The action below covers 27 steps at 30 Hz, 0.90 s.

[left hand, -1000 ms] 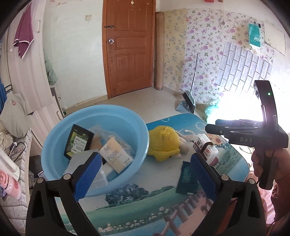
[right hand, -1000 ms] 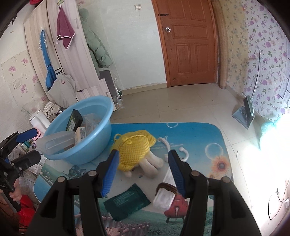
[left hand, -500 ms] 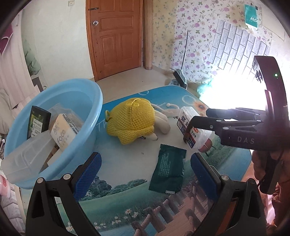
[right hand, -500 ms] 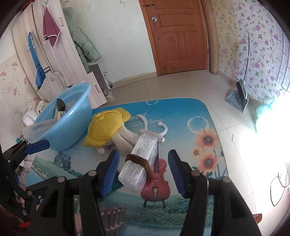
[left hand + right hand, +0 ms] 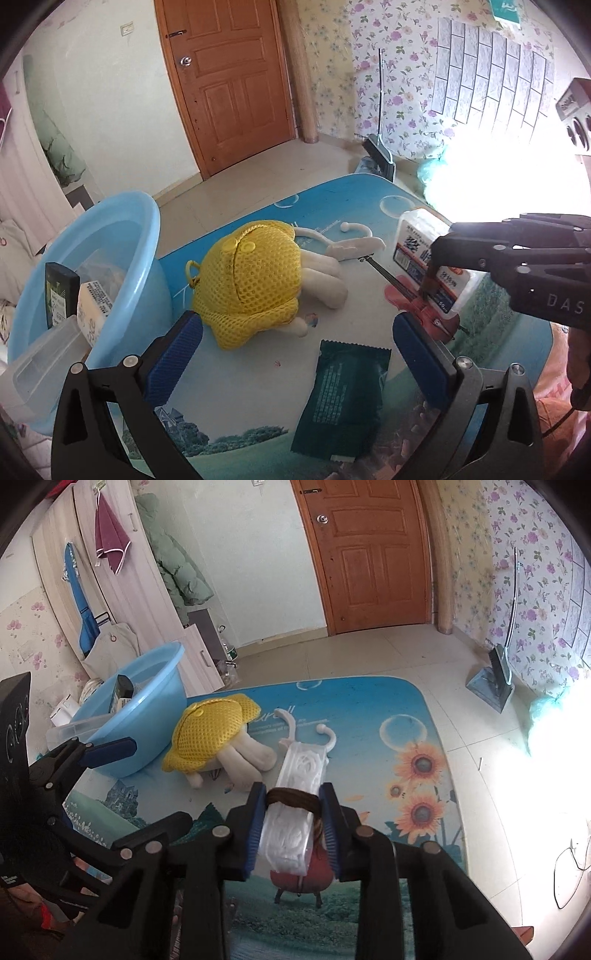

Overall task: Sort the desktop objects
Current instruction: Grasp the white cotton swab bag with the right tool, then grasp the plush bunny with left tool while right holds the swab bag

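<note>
A: Clear, ribbed plastic, that is the pack of cotton swabs (image 5: 295, 823), a long box with a brown hair band (image 5: 293, 799) wound round its middle. The right gripper (image 5: 293, 834) is clenched on it, blue pads pressed to both long sides just below the band.

B: Where is it?

A: Over the printed mat (image 5: 406, 716), above the red violin picture toward the mat's near right part. Its long axis runs away from the gripper, far end aimed at the white hooked piece (image 5: 325, 734). From the left wrist view the label face (image 5: 424, 269) shows, and the box tilts.

B: And the left gripper (image 5: 295, 354)?

A: Released, its jaws spread wide, holding nothing, hanging above a dark green foil sachet (image 5: 343, 398) lying flat near the mat's near edge.

B: What crowds the space?

A: A soft toy in yellow mesh (image 5: 251, 280) with cream plush legs lies mid-mat, just left of the swab pack. A smooth, round, light blue basin (image 5: 140, 258) sits at the mat's left edge, holding a black box (image 5: 59, 291), a tissue pack (image 5: 94, 306) and a clear lid.
</note>
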{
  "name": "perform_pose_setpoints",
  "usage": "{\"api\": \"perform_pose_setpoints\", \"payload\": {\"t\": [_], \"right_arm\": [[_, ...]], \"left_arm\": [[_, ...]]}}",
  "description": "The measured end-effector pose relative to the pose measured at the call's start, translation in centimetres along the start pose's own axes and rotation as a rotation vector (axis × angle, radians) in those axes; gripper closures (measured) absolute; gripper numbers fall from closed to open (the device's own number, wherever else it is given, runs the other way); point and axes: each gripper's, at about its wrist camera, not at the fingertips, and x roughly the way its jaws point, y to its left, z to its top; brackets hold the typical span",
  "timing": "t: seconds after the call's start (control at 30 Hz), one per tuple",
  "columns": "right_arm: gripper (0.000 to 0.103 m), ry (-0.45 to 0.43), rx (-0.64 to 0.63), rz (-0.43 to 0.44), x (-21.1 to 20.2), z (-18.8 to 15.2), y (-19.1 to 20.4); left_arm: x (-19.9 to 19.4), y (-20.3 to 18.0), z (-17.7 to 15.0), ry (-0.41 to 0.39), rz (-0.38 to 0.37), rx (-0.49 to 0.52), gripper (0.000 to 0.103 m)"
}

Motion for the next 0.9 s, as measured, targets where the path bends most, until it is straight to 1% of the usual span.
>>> {"api": "perform_pose_setpoints", "payload": {"t": [0.07,0.13,0.23,0.37,0.43,0.53,0.6,0.67,0.7,0.77,0.8,0.83,0.87,0.9], "right_arm": [[0.074,-0.013,0.005,-0.027,-0.5,0.0,-0.7],[0.074,-0.023,0.017,-0.047,-0.9,0.0,-1.6],[0.074,-0.028,0.034,-0.059,-0.9,0.1,-2.6],[0.074,-0.031,0.058,-0.058,-1.0,0.0,-3.5],[0.074,-0.03,0.065,-0.054,-0.9,0.0,-3.7],[0.074,-0.025,0.068,-0.05,-0.7,-0.1,-3.9],[0.074,-0.025,0.069,-0.045,-0.6,-0.2,-3.9],[0.074,-0.024,0.067,-0.042,-0.6,-0.2,-3.8],[0.074,-0.025,0.068,-0.039,-0.5,-0.1,-3.8],[0.074,-0.026,0.069,-0.036,-0.6,-0.2,-3.7],[0.074,-0.026,0.07,-0.034,-0.6,-0.2,-3.8],[0.074,-0.027,0.071,-0.033,-0.6,-0.2,-3.7],[0.074,-0.027,0.071,-0.033,-0.7,-0.2,-3.7],[0.074,-0.027,0.07,-0.033,-0.7,-0.3,-3.7]], "left_arm": [[0.9,0.1,0.6,0.004,0.042,0.002,0.0],[1.8,-0.6,1.3,0.0,0.106,0.037,0.0],[3.4,-1.3,2.0,0.023,0.168,0.08,0.0],[5.4,-1.8,2.3,0.055,0.269,0.098,0.0],[5.9,-1.9,2.3,0.055,0.32,0.119,0.0],[6.5,-1.9,2.5,0.058,0.372,0.139,0.0],[6.6,-1.8,2.7,0.062,0.396,0.146,0.0],[6.8,-1.5,3.1,0.068,0.402,0.144,0.0],[6.8,-1.5,3.1,0.069,0.394,0.146,0.0],[6.6,-1.6,3.2,0.06,0.336,0.153,0.001],[6.5,-1.5,3.2,0.055,0.318,0.149,0.01],[6.4,-1.4,3.2,0.05,0.327,0.149,0.022],[6.2,-1.2,3.0,0.042,0.336,0.157,0.03],[5.9,-0.9,3.0,0.035,0.333,0.159,0.035]]}}
